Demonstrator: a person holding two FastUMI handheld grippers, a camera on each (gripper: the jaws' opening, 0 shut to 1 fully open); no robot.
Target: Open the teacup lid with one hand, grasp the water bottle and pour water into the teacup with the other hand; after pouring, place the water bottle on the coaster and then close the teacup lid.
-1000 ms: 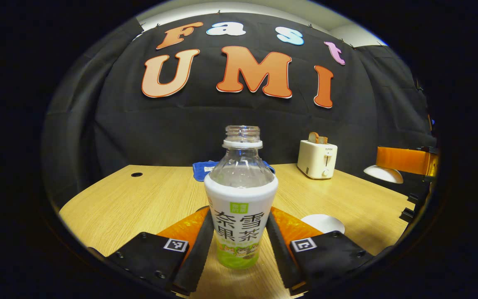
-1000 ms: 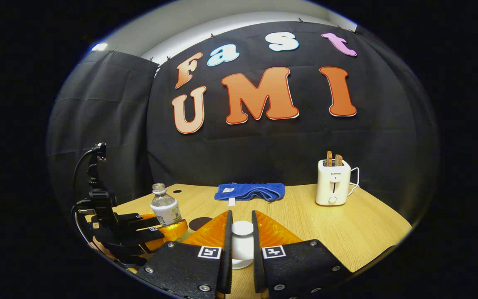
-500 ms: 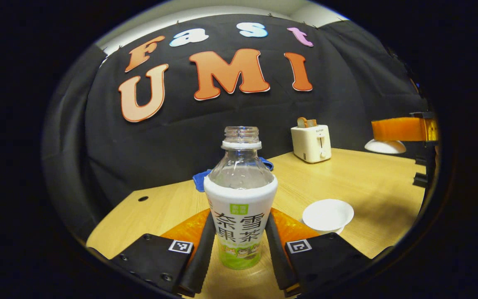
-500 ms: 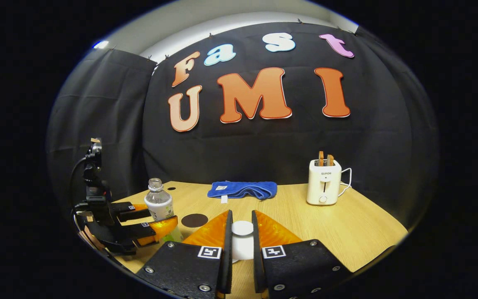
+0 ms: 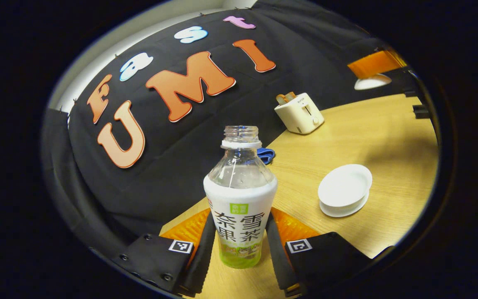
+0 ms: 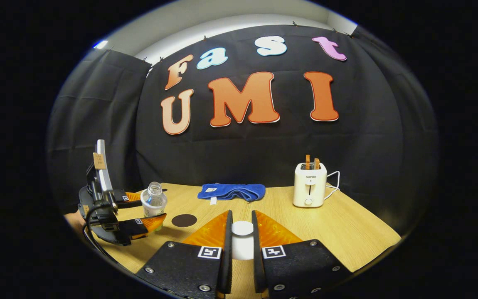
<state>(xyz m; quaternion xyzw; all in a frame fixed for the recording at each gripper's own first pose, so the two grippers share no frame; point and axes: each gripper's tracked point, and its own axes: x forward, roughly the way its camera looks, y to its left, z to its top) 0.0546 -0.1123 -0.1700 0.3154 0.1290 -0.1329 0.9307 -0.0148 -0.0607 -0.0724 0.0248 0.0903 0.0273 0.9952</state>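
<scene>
Bare table [image 5: 372,133] lies open between the left gripper [image 5: 239,249] and the cup [image 5: 344,190] to its right; toaster [image 6: 309,190] and towel [image 6: 231,192] stand far ahead, coaster [image 6: 184,220] flat between the grippers.

Left claw [image 5: 239,245] tilted, clamped; right claw [image 6: 242,253] level, clamped.

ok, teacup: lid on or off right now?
Off. The teacup sits open on its saucer on the table; the right gripper is shut on the lid, held up.
</scene>
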